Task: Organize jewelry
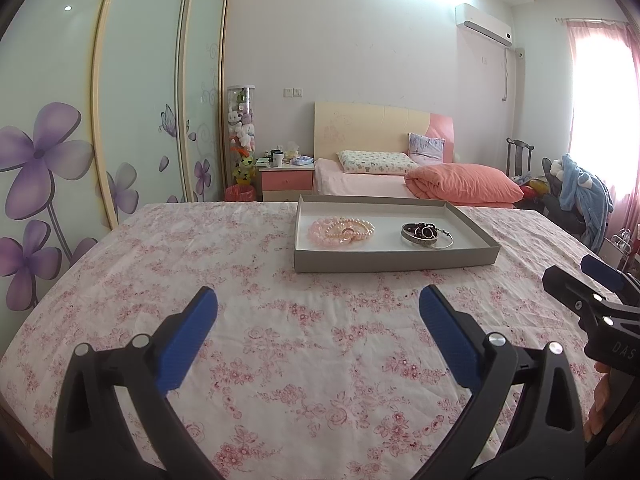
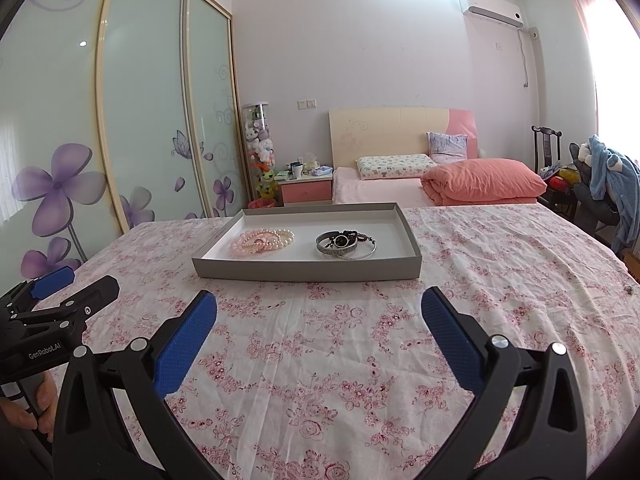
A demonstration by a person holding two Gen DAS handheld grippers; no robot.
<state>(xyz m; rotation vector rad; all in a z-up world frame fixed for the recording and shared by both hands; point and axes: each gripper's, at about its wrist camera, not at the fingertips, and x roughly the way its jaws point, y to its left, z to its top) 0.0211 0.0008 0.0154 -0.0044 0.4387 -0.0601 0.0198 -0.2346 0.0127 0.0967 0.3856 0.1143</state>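
Both grippers hover above a floral cloth that covers the table, well short of the tray, a shallow grey box with a white floor. The left gripper has its jaws spread wide with nothing between them, blue pads facing each other; the right gripper is likewise released and empty. In the left view the right gripper shows at the far right edge, and in the right view the left gripper shows at the far left edge. Inside the tray lie two groups, apart from each other: pink and pearl bead bracelets piled together on the left side, and silver bangles with darker pieces overlapping on the right side. Behind the table stand a bed with a salmon quilt and a wardrobe with purple flowers on its doors
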